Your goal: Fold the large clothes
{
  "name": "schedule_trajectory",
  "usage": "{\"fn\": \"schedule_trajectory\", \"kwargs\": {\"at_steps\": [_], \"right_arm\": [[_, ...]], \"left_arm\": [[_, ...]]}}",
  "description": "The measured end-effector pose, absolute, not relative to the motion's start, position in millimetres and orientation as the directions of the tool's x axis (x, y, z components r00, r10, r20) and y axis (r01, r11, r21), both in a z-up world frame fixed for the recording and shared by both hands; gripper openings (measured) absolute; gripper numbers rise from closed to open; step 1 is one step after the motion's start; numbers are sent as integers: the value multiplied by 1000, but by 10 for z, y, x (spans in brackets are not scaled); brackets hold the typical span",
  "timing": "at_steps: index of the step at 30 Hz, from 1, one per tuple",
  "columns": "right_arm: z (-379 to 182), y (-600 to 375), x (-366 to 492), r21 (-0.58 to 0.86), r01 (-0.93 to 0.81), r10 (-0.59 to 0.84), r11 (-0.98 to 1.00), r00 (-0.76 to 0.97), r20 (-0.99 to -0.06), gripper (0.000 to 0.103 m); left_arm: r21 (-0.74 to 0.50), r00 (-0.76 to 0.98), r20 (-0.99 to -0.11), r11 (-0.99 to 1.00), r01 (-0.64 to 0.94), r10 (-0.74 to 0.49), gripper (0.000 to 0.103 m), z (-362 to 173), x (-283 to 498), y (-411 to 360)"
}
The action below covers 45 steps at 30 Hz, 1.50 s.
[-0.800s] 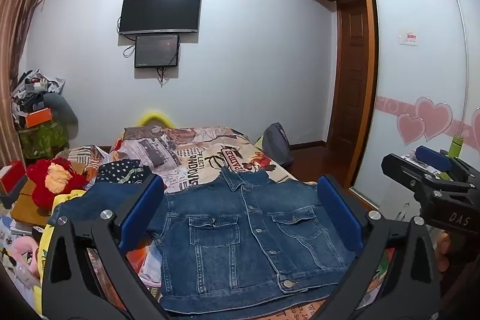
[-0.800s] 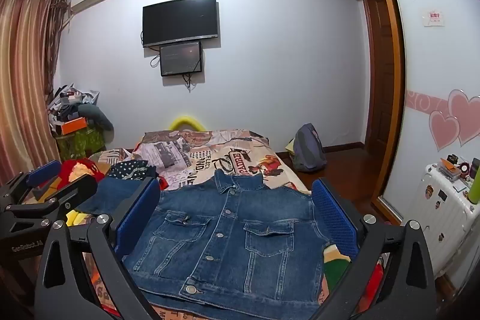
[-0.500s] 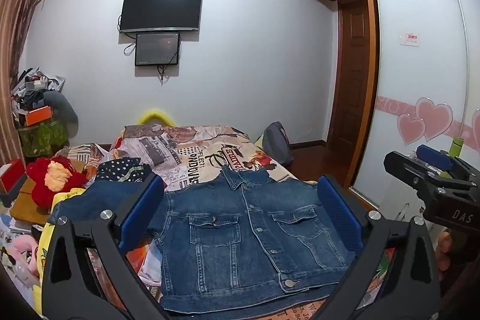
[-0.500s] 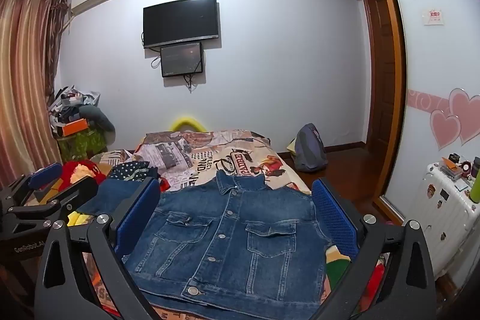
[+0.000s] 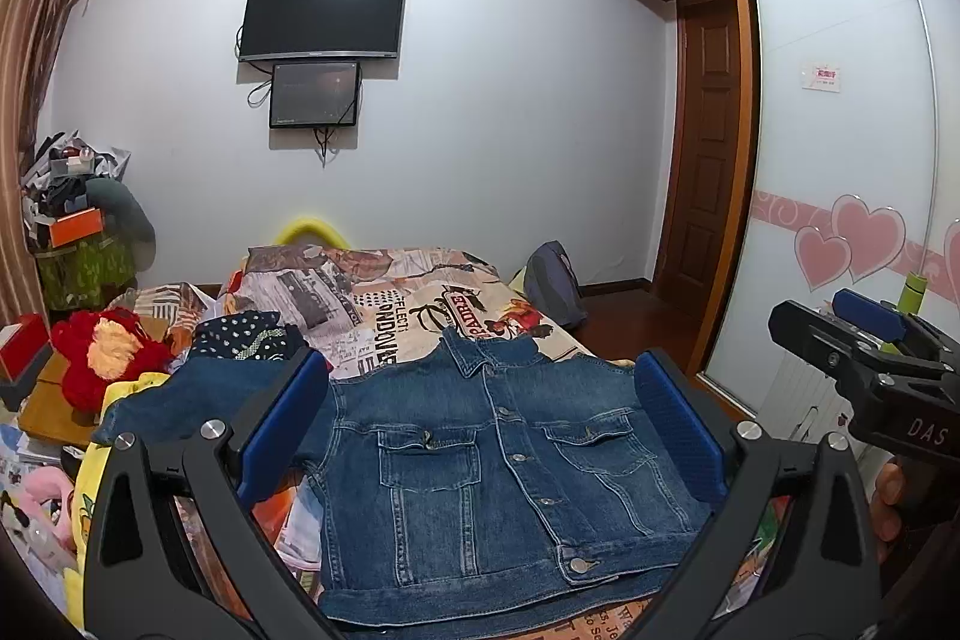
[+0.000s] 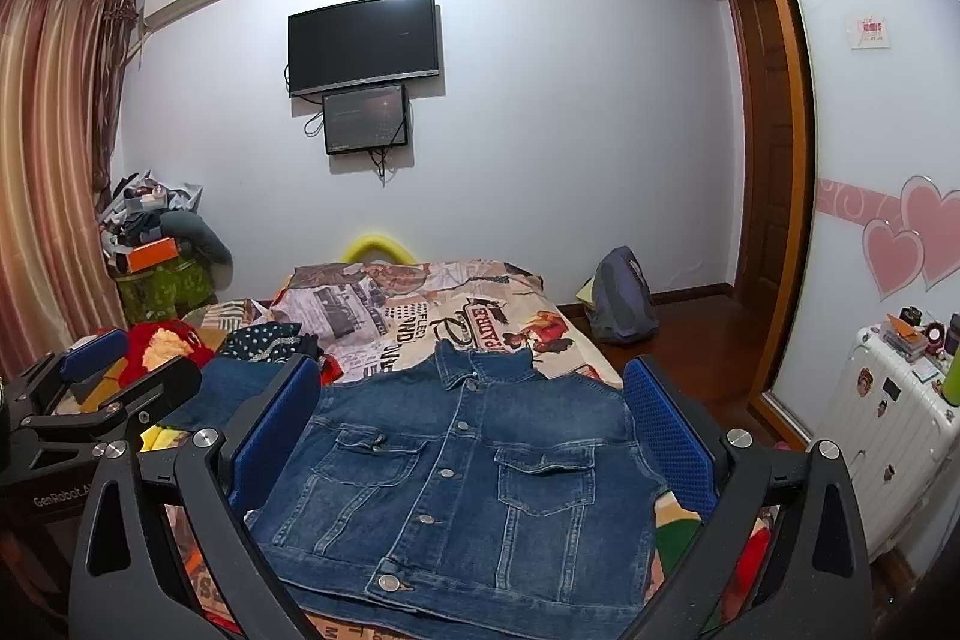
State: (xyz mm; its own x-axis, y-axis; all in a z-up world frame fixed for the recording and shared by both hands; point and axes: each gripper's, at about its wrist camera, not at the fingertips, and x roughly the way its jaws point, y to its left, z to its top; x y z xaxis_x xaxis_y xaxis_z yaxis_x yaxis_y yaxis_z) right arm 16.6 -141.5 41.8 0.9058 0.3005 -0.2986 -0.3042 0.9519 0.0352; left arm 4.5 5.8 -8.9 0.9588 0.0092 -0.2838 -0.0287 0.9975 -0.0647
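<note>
Denim jacket (image 5: pixel 504 466) lies flat and face up at the near end of the bed (image 5: pixel 396 292), buttoned down the front, collar toward the far end, hem along the near edge; one sleeve stretches out over the bed's left edge, and no sleeve shows on the right side. The left gripper (image 5: pixel 480 436) hangs above the jacket with its blue pads spread wide, one over each side of the garment and neither touching the cloth. The right gripper (image 6: pixel 474 439) hovers beside it in the same way, its jaws also spread to their widest with nothing pinched between them. Beyond the collar, the printed bedspread (image 6: pixel 420 304) lies bare toward the far edge. A red plush toy (image 5: pixel 105 358) sits in the clutter off the left edge, and a grey backpack (image 6: pixel 621 298) rests on the floor past the far right corner, under the wall-mounted television (image 6: pixel 363 40).
</note>
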Motion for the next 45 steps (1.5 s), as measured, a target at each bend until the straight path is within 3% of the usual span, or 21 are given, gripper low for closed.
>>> {"fn": "schedule_trajectory", "kwargs": {"at_steps": [45], "right_arm": [[371,-1382,168,40,-310,307,950,900,-308,100]], "left_arm": [[-72,955,-297,997,-32,9,103,-106,76,85]]}}
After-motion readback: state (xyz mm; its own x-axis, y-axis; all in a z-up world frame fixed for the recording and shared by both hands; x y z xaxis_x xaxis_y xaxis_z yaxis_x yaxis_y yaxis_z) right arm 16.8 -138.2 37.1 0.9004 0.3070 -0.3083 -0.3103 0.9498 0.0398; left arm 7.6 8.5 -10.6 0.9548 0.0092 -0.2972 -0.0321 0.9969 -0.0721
